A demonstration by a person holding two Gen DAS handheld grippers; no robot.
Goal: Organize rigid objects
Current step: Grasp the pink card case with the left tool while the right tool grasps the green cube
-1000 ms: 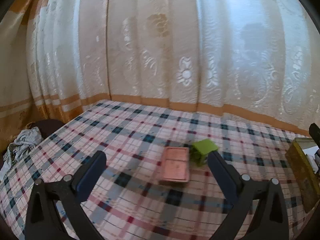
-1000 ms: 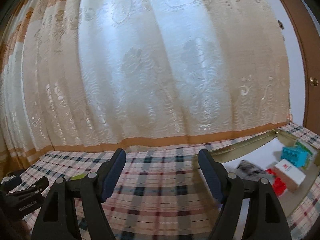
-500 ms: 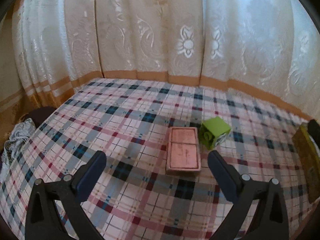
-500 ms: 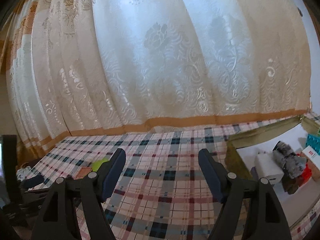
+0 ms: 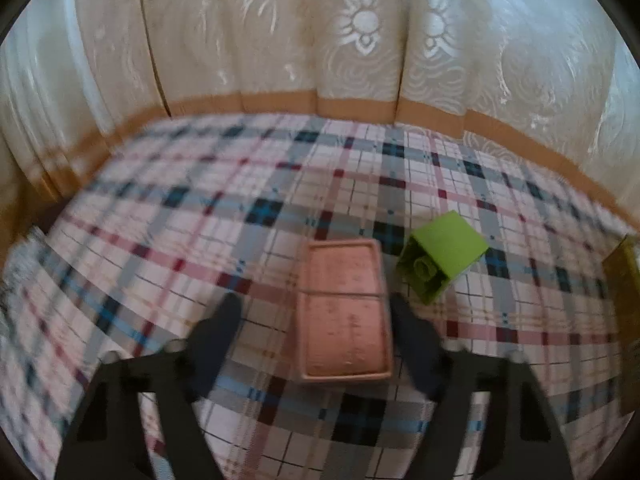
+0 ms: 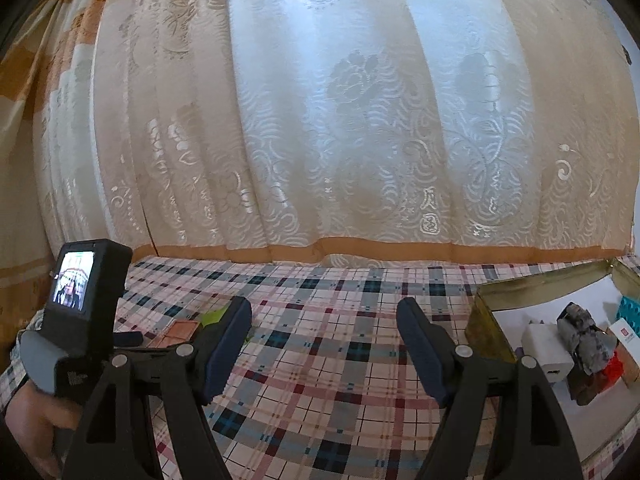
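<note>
Now the left gripper [image 5: 316, 320], its jaws just closing astride the pink box [image 5: 343, 312] on the plaid cloth [image 5: 160, 216] without gripping it, risks nudging the green block [image 5: 442, 262] beside it, while the right gripper [image 6: 324, 320] hangs unclenched and empty.

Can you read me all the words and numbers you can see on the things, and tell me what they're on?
No words can be read here.
Pink box: faint marks on its lid, too blurred to read.
White box in the tin: a small red mark, too small to read.
Left gripper: pale lettering on its side, too small to read.
</note>
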